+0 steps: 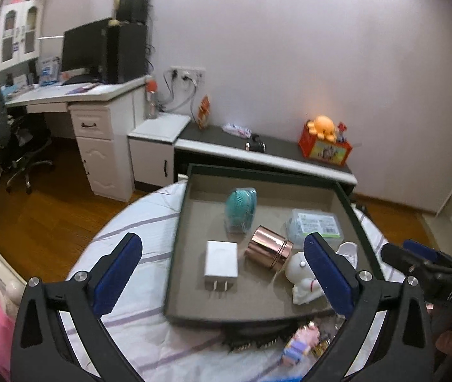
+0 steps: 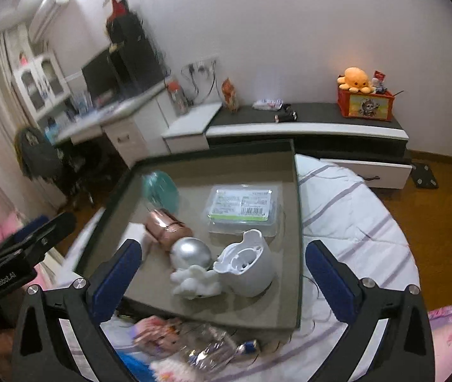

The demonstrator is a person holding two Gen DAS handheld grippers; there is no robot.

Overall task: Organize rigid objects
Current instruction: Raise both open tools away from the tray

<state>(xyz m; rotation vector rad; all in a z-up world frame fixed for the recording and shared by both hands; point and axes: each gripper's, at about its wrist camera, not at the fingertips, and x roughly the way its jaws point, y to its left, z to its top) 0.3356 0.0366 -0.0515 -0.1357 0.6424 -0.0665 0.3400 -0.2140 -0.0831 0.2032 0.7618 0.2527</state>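
Note:
A dark-rimmed tray [image 1: 177, 222] [image 2: 284, 302] lies on a striped bedcover [image 1: 136, 222]. In it are a white charger plug [image 1: 221, 262], a rose-gold tin [image 1: 268, 246] [image 2: 165, 226] on its side, a teal round item [image 1: 241, 205] [image 2: 159, 187], a clear box with a green label [image 1: 316, 224] [image 2: 241, 207], a white astronaut figure [image 1: 302, 277] [image 2: 194, 267] and a white cup-shaped piece [image 2: 248, 267]. My left gripper [image 1: 222, 245] hangs open over the tray's near half, holding nothing. My right gripper [image 2: 222, 248] is open above the astronaut, also holding nothing.
Small toys [image 1: 299, 343] [image 2: 159, 331], a black comb [image 1: 257, 339] and a clear wrapper [image 2: 206, 347] lie on the bed by the tray's near edge. Behind stand a low cabinet [image 1: 257, 156], a red box with an orange plush [image 1: 324, 146], a desk with a monitor [image 1: 82, 51] and an office chair [image 1: 25, 159].

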